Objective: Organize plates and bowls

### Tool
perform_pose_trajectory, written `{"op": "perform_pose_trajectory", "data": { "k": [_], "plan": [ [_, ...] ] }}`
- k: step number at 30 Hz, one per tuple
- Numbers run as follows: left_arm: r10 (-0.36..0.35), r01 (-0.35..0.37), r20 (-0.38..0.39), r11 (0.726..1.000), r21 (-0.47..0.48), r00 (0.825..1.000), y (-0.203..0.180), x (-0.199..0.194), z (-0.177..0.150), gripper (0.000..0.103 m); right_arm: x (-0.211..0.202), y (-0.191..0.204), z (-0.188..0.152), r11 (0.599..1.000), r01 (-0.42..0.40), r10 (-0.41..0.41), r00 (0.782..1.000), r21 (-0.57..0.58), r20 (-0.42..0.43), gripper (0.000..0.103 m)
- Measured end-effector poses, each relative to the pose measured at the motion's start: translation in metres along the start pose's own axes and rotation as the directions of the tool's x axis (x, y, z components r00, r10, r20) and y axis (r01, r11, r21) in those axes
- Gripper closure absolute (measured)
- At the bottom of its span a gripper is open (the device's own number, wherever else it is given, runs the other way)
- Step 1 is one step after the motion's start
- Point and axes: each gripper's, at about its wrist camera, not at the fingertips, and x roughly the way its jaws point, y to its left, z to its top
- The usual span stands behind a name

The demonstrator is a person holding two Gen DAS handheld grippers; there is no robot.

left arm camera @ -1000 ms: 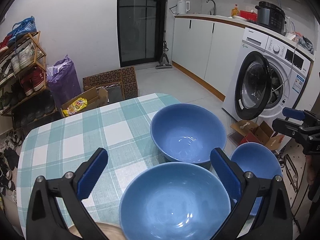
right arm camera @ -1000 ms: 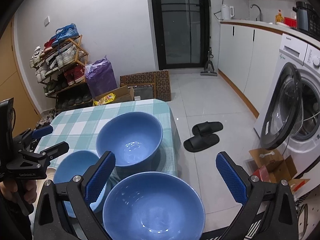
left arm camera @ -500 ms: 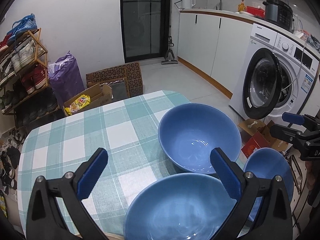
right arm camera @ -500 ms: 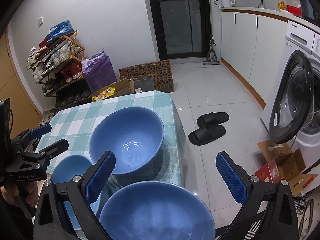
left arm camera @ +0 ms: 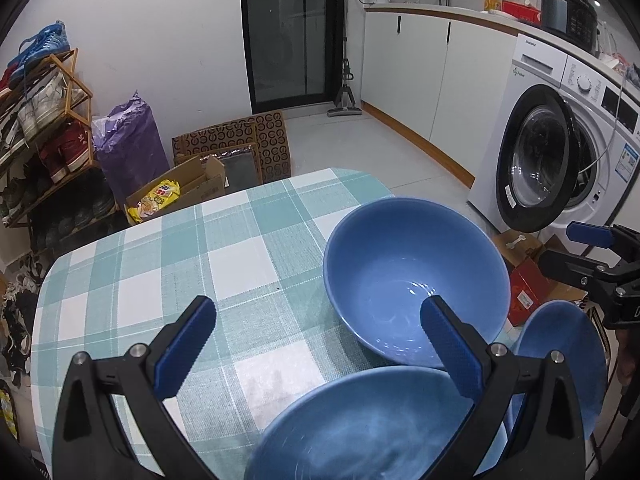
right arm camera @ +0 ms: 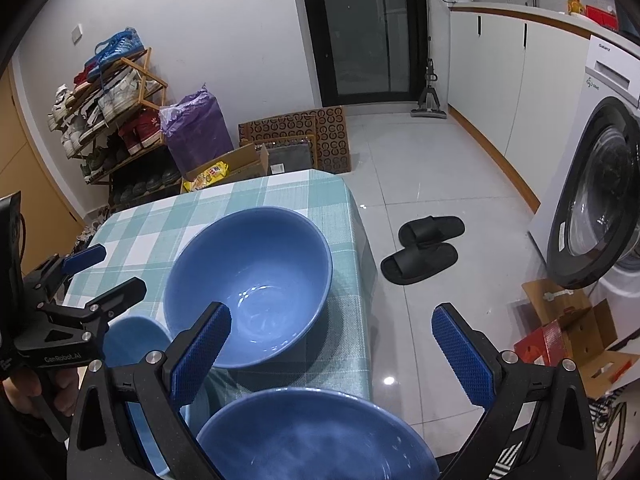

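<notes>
Left wrist view: the left tongs [left arm camera: 316,344] are spread wide and grip nothing; below them lies a near bowl [left arm camera: 360,428], blurred, at the front of the picture
Right wrist view: the right tongs [right arm camera: 332,348] are likewise spread wide and empty; another near bowl [right arm camera: 312,436] sits under them, its far edge at the corner of the table [right arm camera: 280,192]
Big bowl: the largest blue bowl [left arm camera: 416,280] stands upright on the checked cloth near the right-hand end of the table; it is empty, with a faint shine at the bottom
Third bowl: in the left view a smaller blue bowl [left arm camera: 564,360] shows just beside the big one, past the right finger; whether it rests on the table or is held up I cannot tell
Step in hand: judging by the layout, stacking comes next; the smaller bowls should nest inside the big one
How to do it well: take one bowl by its rim, one finger inside and one outside; squeeze firmly, as glazed ware is likely slippery; lift it level, bring it over the middle of the big bowl, lower until it seats, then let go
Risk: the big bowl stands close to the table's edge; a sideways knock could push it toward the floor; keep the two tongs well apart so they do not collide
</notes>
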Motion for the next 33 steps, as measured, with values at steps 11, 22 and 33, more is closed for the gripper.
{"op": "perform_pose_trajectory", "data": {
  "k": [11,22,33],
  "plan": [
    [-0.001,0.001,-0.026,1.000,-0.007,1.000,0.000,0.022,0.006,0.001,0.033,0.006,0.005,1.000,-0.007,0.007,0.999,-0.007,-0.054,0.001],
    [-0.032,0.032,-0.065,0.999,-0.006,0.997,-0.004,0.039,0.008,0.014,0.059,0.007,0.005,1.000,0.001,-0.003,0.996,-0.020,-0.089,0.008],
    [-0.056,0.059,-0.110,0.998,0.026,0.992,-0.013,0.050,0.004,0.055,0.074,0.007,0.002,0.999,-0.015,0.011,0.991,-0.030,-0.131,0.045]
  ]
}}
